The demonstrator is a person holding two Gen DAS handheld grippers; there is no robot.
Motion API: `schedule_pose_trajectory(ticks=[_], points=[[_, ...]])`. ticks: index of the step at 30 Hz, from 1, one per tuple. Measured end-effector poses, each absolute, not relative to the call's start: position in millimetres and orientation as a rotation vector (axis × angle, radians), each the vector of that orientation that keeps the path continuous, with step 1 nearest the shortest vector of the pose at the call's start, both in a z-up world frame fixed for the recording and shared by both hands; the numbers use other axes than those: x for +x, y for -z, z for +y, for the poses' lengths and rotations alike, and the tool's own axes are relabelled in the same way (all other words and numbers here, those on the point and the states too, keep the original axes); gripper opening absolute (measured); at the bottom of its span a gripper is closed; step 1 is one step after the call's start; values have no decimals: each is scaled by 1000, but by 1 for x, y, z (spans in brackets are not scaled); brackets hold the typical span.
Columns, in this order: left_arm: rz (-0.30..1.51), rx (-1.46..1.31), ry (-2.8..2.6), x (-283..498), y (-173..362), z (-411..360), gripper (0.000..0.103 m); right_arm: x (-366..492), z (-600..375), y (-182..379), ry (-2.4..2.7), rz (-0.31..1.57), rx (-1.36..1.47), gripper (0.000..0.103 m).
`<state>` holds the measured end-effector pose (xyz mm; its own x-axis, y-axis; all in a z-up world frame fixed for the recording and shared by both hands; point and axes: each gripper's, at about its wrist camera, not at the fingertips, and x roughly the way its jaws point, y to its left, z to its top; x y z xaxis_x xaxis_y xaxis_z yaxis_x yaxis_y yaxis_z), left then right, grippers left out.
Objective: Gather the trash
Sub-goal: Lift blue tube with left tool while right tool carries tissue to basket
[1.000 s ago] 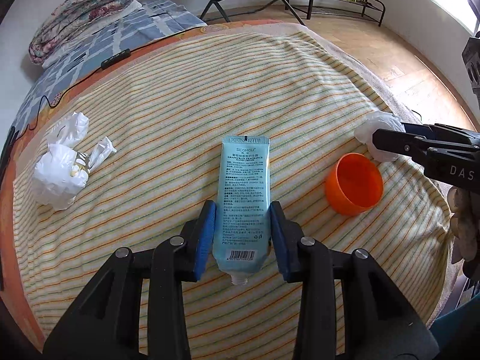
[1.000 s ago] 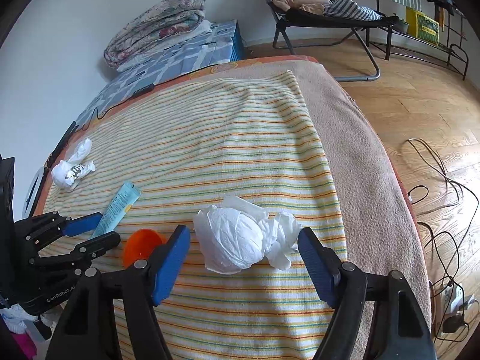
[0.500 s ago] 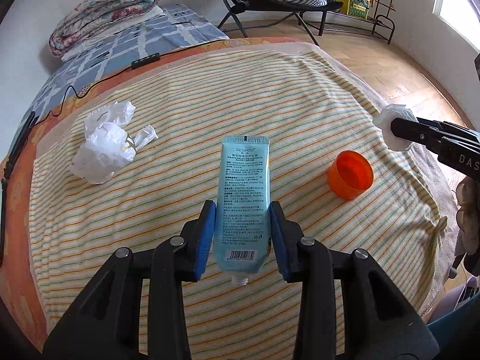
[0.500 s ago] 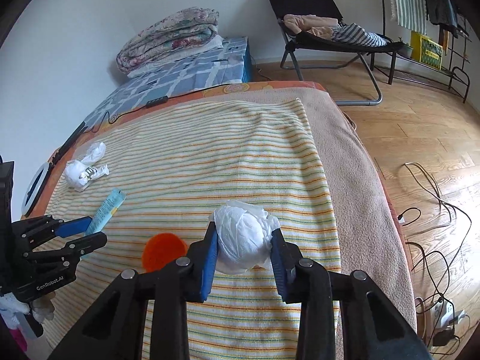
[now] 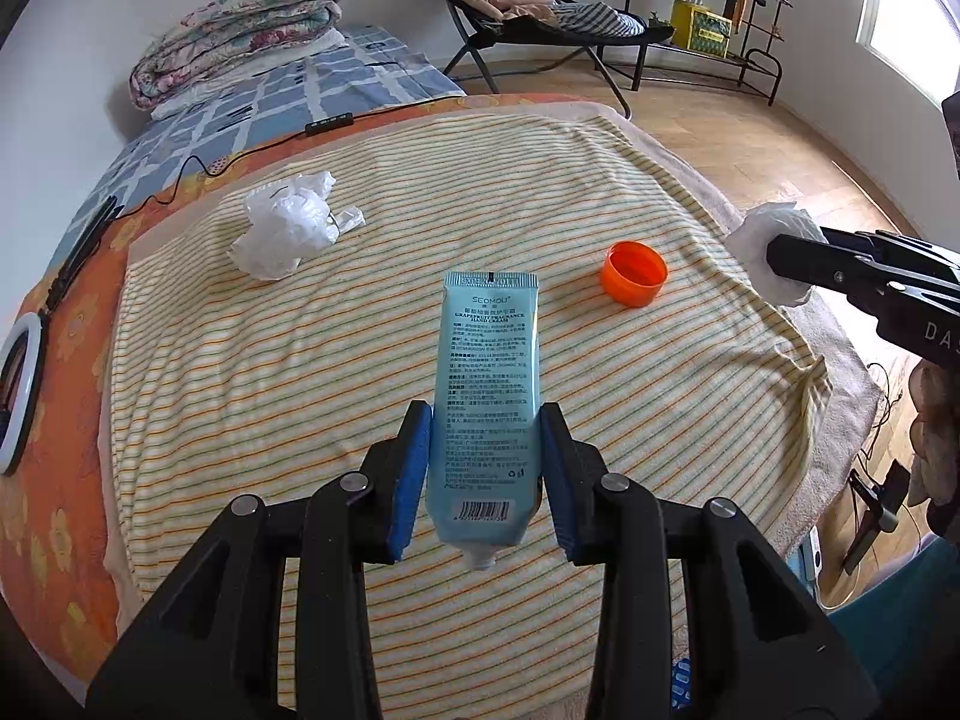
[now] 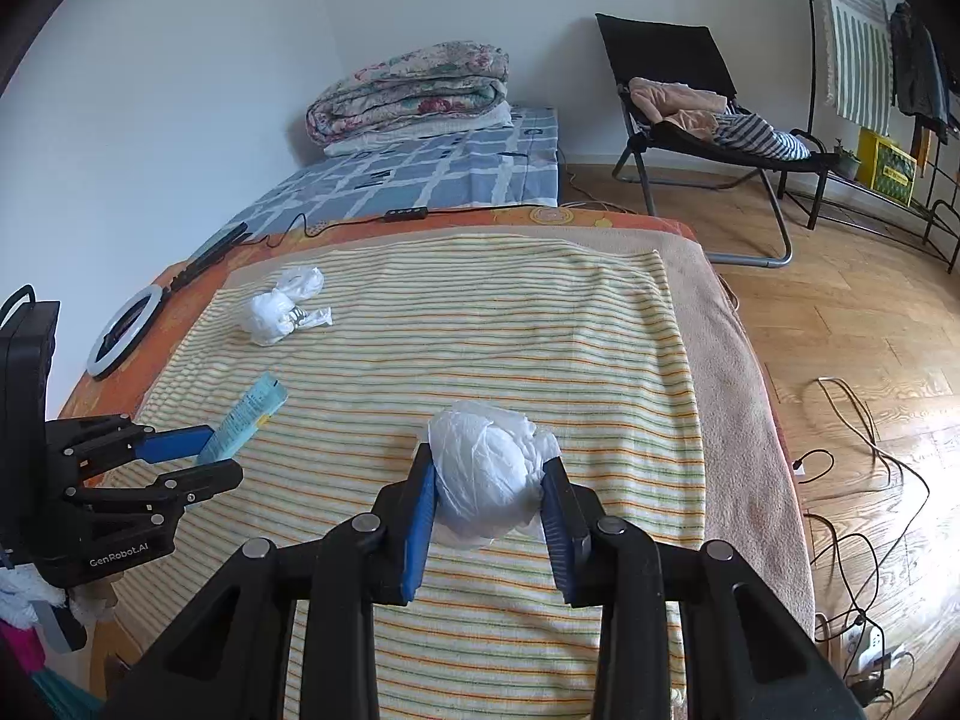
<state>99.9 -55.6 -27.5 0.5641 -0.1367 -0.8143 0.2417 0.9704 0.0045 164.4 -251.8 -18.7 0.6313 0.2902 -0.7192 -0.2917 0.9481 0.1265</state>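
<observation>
left claw: my left gripper (image 5: 486, 474) is clamped on the blue hand-cream tube (image 5: 487, 396), pads on its lower half, capless nozzle at 6 o'clock, crimped end at 12; tube is clear of the striped towel (image 5: 300, 390).
right claw: my right gripper (image 6: 489, 507) is pinched on the crumpled white plastic wad (image 6: 486, 477) (its jaws have just been closing, wad between them), wad bulging above the pads, lifted off the towel.
step in hand: carry both pieces to a bin, my reading; no bin in either view, so I cannot tell where it stands.
how to do it well: keep both grips firm and level, the tube is slick and held on its flat sides, could slide out nozzle first; the wad is soft, may spring loose if I ease off.
left on towel: second white plastic wad (image 5: 282, 234) at 10 o'clock from the tube, orange cap (image 5: 634, 281) at 2 o'clock, open side up (both well apart from my claws).
watch: the two claws sit near each other in the right wrist view, left one at 9 o'clock; keep them from bumping on the way out.
progress: roughly half, two pieces in hand, two to fetch.
</observation>
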Motion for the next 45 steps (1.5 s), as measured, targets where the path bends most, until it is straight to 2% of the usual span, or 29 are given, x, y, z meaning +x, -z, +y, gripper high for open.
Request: schedule_pose_trajectory(ticks=[13,31,45], points=[[911,52,208,8,14,-31,36,68,-219,17,-468,839,-31,33],[1012,25,247,-86,72,-41,36,-23,-210,58,-513,920,-114,33],[1088,29,262,-123,109,-51,36,-69,-204,91,-537,983,-151,33]])
